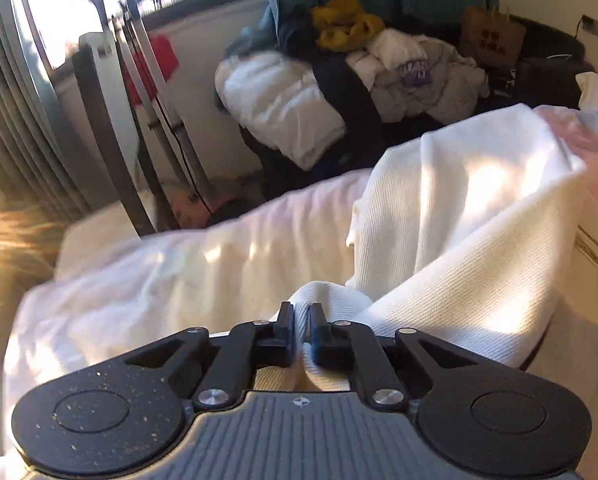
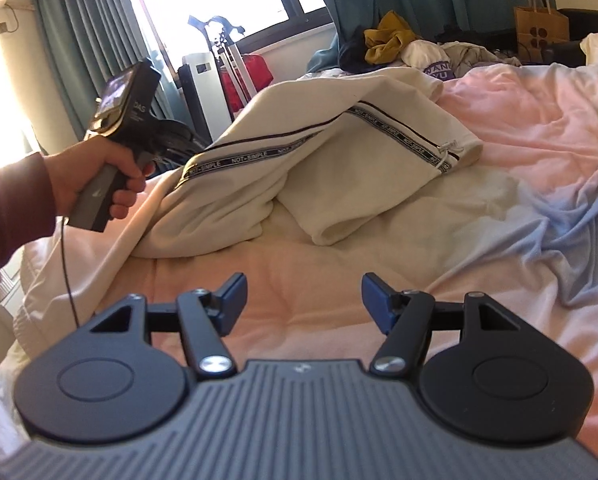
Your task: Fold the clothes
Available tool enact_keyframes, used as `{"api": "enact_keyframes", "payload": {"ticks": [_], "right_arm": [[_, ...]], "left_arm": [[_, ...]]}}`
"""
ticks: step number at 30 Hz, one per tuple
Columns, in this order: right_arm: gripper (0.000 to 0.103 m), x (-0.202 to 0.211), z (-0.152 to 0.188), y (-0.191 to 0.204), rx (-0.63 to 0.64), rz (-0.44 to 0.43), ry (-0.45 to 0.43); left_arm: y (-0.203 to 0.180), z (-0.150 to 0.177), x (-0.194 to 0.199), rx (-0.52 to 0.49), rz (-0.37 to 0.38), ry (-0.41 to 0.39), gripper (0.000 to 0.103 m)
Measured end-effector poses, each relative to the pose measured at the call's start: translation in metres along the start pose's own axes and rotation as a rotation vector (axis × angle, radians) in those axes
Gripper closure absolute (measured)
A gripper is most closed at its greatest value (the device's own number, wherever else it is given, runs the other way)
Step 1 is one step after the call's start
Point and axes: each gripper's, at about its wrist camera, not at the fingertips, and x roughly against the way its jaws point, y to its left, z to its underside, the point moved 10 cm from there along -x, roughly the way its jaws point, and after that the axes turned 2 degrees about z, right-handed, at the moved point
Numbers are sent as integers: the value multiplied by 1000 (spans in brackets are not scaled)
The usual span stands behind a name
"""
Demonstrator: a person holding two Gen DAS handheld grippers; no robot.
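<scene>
Left gripper is clamped on a bunched edge of the cream sweatpants, lifting that end off the bed; rest of the garment drapes toward 1 o'clock in the right wrist view, striped side seam up, one leg doubled under at centre. Right gripper hangs over bare pink duvet with jaws wide apart, holding nothing, fabric well ahead at 12 o'clock. Looks like an early fold, garment not yet flat. To do this well: right should grab the matching edge at the same height as left, then both pull taut so the crumpled leg drops out before laying it down. Risk: left's pinch is a wad, could slip or drag layers unevenly. Clothes pile waits at 1 o'clock, far edge
</scene>
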Motion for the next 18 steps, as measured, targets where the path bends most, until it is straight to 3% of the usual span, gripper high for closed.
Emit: {"api": "enact_keyframes", "payload": {"ticks": [4, 9, 14, 18], "right_arm": [[37, 5, -1, 1, 15, 6, -13], [37, 15, -3, 1, 14, 11, -35], [37, 30, -4, 8, 31, 9, -49], [37, 47, -8, 11, 41, 12, -82]], "left_arm": [[5, -12, 66, 17, -44, -107, 100], [8, -9, 172, 41, -36, -244, 101], [-19, 46, 259, 27, 35, -285, 101], [-62, 116, 302, 41, 130, -280, 101]]}}
